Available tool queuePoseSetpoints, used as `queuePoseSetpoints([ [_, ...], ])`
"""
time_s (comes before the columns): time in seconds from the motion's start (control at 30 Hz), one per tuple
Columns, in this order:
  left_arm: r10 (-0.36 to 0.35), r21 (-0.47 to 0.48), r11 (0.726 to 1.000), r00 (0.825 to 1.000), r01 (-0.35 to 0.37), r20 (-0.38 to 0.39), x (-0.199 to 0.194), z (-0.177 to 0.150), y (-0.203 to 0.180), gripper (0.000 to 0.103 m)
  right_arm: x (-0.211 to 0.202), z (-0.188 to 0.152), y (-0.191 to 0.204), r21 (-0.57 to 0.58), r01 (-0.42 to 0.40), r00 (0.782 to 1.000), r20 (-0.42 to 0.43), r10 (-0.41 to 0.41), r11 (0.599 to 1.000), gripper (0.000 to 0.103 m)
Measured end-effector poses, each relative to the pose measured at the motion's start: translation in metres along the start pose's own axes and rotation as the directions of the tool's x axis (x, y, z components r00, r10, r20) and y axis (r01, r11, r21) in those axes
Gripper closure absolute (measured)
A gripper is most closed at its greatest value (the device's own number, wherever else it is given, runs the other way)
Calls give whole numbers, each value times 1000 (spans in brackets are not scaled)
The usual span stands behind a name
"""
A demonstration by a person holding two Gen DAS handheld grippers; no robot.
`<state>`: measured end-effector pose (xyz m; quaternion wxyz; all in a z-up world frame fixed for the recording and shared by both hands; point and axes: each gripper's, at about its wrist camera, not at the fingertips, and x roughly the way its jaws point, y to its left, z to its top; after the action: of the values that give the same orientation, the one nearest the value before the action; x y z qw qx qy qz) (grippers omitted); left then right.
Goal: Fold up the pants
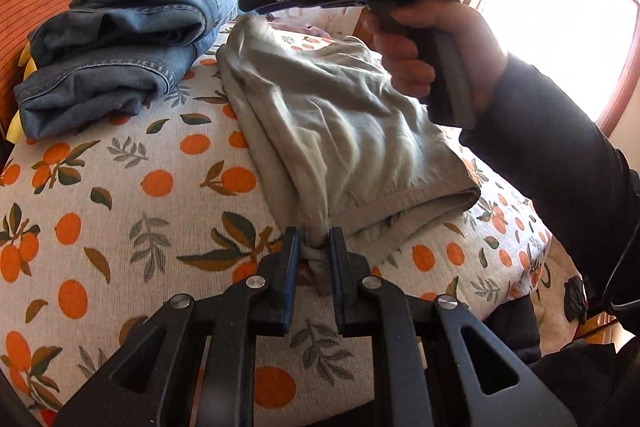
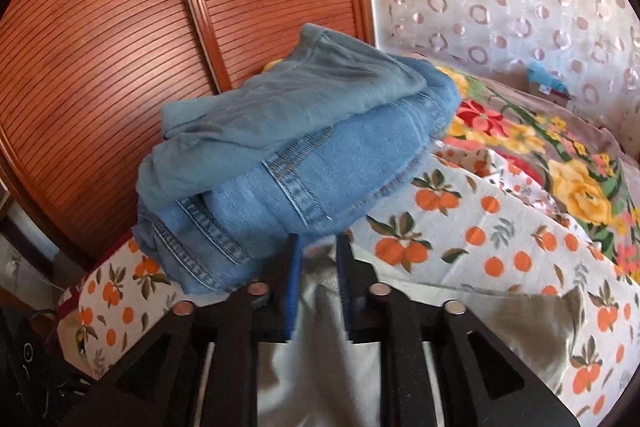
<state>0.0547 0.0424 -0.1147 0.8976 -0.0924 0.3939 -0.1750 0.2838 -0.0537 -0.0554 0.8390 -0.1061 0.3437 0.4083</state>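
Observation:
Pale grey-green pants (image 1: 332, 123) lie folded into a rough rectangle on the orange-print bedsheet (image 1: 120, 187). My left gripper (image 1: 314, 247) is shut on the near corner of the pants. My right gripper (image 1: 248, 1), held in a hand, reaches over the pants' far corner beside the jeans. In the right wrist view my right gripper (image 2: 318, 255) is shut on the pale pants fabric (image 2: 320, 347), which runs back between the fingers.
A pile of folded blue jeans (image 1: 120, 39) sits on the far left of the bed; it also shows in the right wrist view (image 2: 296, 155). A wooden slatted wardrobe (image 2: 120, 47) stands behind. A floral blanket (image 2: 540, 155) lies to the right.

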Motion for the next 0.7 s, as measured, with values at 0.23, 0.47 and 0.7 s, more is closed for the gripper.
queuePoseSetpoints([
  [0.23,-5,13,1000,1000,5,4,-1,0,-3,87,-46,-37,-15,38,118,993,25,-119,992,67],
  [0.47,15,34,999,1000,-15,0,3,6,-4,87,-96,-108,-22,109,226,973,19,-229,968,66],
  [0.7,15,1,1000,1000,-15,1,2,10,-3,76,-120,-157,-9,167,288,956,4,-293,943,64],
])
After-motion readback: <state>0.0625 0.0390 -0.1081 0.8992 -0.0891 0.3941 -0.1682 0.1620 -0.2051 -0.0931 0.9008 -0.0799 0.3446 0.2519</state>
